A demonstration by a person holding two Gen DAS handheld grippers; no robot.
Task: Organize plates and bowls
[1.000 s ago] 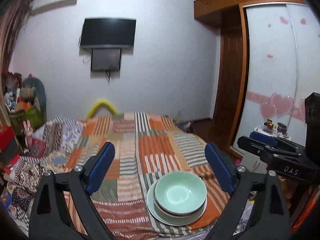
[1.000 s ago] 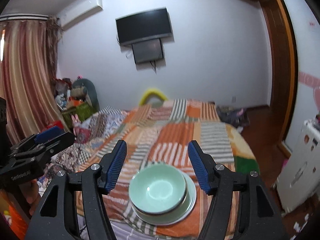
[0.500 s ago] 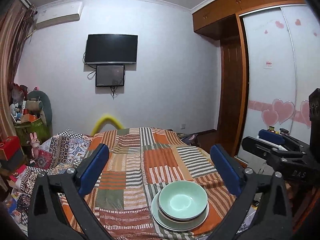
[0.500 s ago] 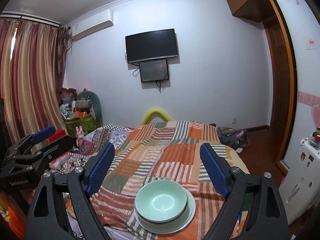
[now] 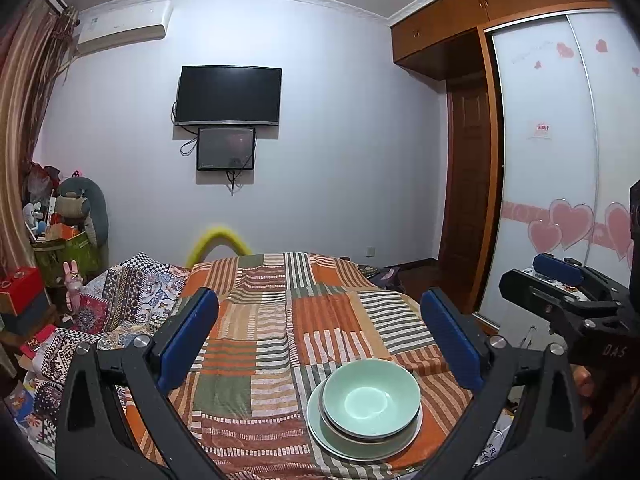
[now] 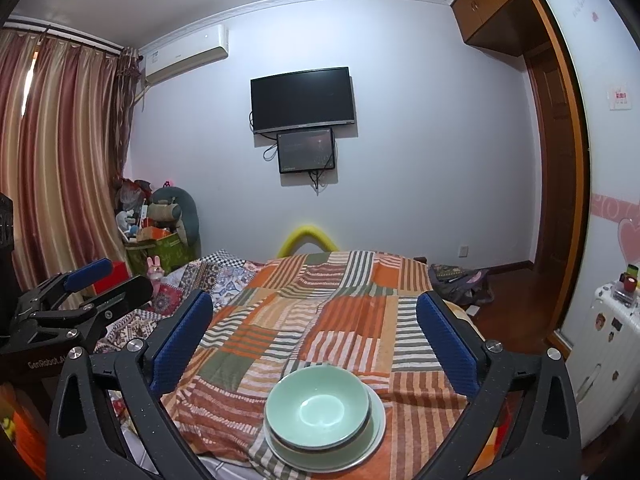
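A green bowl [image 5: 371, 397] is seen nested upright in a pale plate [image 5: 362, 442], and the stack is set on the striped blanket [image 5: 320, 320] near the bed's near edge, toward its right corner. The left gripper [image 5: 320, 344] is held above and behind the stack with its blue pads wide apart and nothing between them; from it the stack lies ahead, below and right of the midline, closer to the right finger. The right gripper [image 6: 316, 344] is likewise empty, its jaws having just been opening to full spread, and the bowl [image 6: 318, 407] and plate [image 6: 372, 436] lie ahead and below, almost centred between its fingers. The right gripper is therefore judged the better aligned of the two. The stack is round, so no long axis is offered; a grip would have to be taken at a rim. The stacking is judged essentially done, with both grippers clear of the dishes. "DAS" can be read on the right gripper's body in the left view, and "GenRobot.AI" on the left gripper's body in the right view; the wardrobe door's small red label is too small to read.
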